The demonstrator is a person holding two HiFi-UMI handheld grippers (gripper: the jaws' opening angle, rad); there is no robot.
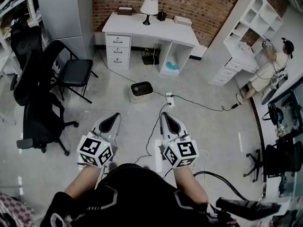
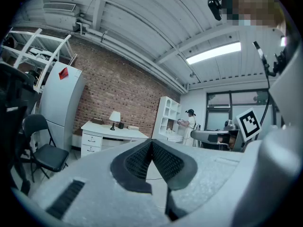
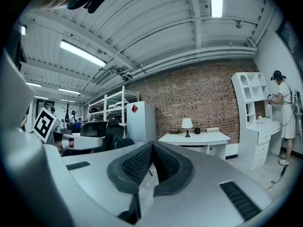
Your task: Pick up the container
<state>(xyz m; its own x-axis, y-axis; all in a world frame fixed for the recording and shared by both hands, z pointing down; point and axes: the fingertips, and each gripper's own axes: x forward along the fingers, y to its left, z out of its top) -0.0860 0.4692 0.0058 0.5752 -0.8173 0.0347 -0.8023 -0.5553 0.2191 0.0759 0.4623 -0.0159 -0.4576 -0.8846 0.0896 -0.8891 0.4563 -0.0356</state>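
A small white container (image 1: 141,91) with a dark top sits on the grey floor (image 1: 199,126) in the middle of the room. It is in front of a white desk (image 1: 142,30) that stands against the far brick wall. A white power strip (image 1: 169,100) with a black cable lies just to the container's right. Nothing touches the container, so the pick-up appears not to have begun. The approach, the grasp and the lift all remain to be done.

The left gripper (image 1: 110,121) and the right gripper (image 1: 169,123) are held side by side near the person's body, pointing level toward the far wall. The container lies farther away than both, apart from them, and roughly midway between the lines they point along. In each gripper's own view the dark ribbed pads meet at the tips with nothing between them. Both grippers are closed and empty, and neither of those views shows the container.

Farther out, a black folding chair (image 1: 73,72) stands to the left. A person (image 1: 272,65) works at a white shelf unit at the far right.
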